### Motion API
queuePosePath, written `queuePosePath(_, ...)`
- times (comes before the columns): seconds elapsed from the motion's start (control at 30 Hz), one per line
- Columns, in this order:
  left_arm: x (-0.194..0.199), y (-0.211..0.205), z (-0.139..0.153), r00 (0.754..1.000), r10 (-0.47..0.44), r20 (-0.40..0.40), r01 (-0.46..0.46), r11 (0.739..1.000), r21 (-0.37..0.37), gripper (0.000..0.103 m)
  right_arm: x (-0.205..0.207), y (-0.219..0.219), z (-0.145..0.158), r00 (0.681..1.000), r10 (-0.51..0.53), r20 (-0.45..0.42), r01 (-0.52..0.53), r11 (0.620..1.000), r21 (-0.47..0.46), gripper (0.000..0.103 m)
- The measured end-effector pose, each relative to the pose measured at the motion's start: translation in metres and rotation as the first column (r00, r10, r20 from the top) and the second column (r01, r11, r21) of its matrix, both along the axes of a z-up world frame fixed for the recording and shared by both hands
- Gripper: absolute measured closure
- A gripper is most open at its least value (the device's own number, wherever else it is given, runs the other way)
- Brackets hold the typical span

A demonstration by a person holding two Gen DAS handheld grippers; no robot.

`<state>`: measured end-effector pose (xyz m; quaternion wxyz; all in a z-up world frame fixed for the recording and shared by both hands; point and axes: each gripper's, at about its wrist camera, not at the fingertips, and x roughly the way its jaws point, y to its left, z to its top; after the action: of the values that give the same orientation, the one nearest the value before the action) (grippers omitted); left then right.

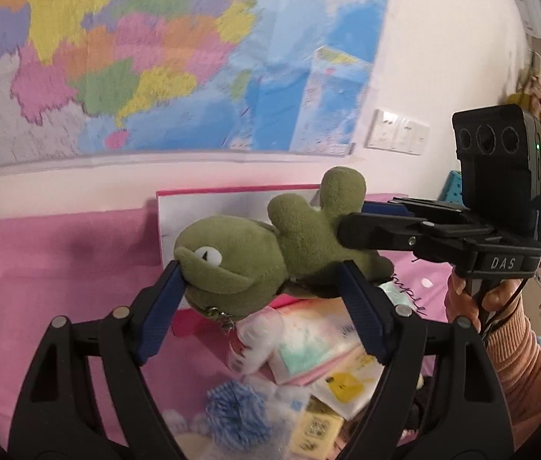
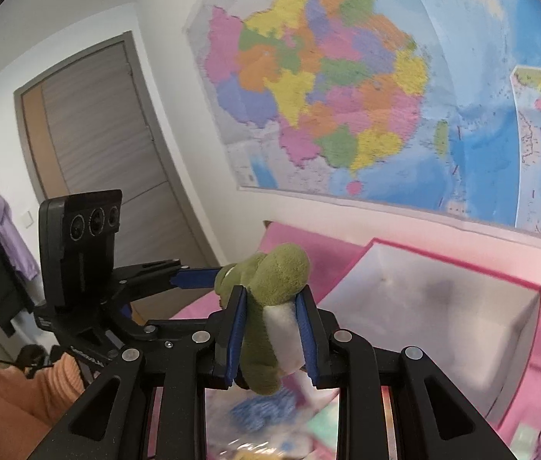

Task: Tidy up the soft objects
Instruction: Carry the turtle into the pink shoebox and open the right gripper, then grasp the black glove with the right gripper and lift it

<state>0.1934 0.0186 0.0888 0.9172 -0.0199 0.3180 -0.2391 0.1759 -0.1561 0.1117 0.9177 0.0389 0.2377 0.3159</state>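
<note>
A green plush frog point(image 1: 232, 257) hangs in the air above the pink bed. My left gripper point(image 1: 263, 272) is wide apart around the frog's head, its blue pads on either side of it. My right gripper point(image 1: 347, 226) comes in from the right and is shut on the frog's body. In the right wrist view the frog point(image 2: 270, 306) with its white belly is squeezed between the right gripper's point(image 2: 270, 299) blue pads, and the left gripper point(image 2: 209, 278) reaches its head from the left.
A pink-rimmed white storage box point(image 2: 443, 306) stands open on the pink bed point(image 1: 59, 260) against the wall. Below lie tissue packs point(image 1: 309, 349), a blue pompom point(image 1: 238, 414) and other small items. A map point(image 1: 155, 57) hangs on the wall.
</note>
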Motion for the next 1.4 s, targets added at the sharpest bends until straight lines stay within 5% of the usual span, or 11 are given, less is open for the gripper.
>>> queuePosePath(0.33,0.059,-0.001,-0.046,0.989,0.031,-0.143,-0.032,0.999,-0.007,0.022,0.081,-0.022,-0.037,0.991,-0.007,-0.131,0.01,1.0,0.016,0.077)
queuePosePath(0.57,0.065,-0.01,-0.054,0.988,0.069,-0.137,-0.063,0.997,0.046,0.022,0.111,-0.022,-0.066,0.98,-0.056,-0.188,0.053,0.998,-0.023,0.074)
queuePosePath(0.63,0.062,-0.007,-0.053,0.988,0.099,-0.122,-0.092,0.994,0.058,0.022,0.119,-0.024,-0.072,0.971,-0.11,-0.212,0.107,0.994,-0.028,0.061)
queuePosePath(0.73,0.055,0.0,-0.048,0.988,0.116,-0.104,-0.111,0.992,0.051,0.022,0.121,-0.033,-0.073,0.956,-0.175,-0.234,0.174,0.984,-0.027,0.06)
queuePosePath(1.0,0.012,0.004,-0.023,0.995,0.099,-0.026,-0.099,0.995,0.02,0.022,0.066,-0.051,-0.05,0.957,-0.18,-0.227,0.183,0.983,-0.009,0.049)
queuePosePath(1.4,-0.074,-0.029,-0.025,0.993,-0.119,0.002,0.119,0.992,0.033,0.021,-0.061,-0.044,-0.019,0.983,-0.063,-0.17,0.075,0.995,0.065,0.033)
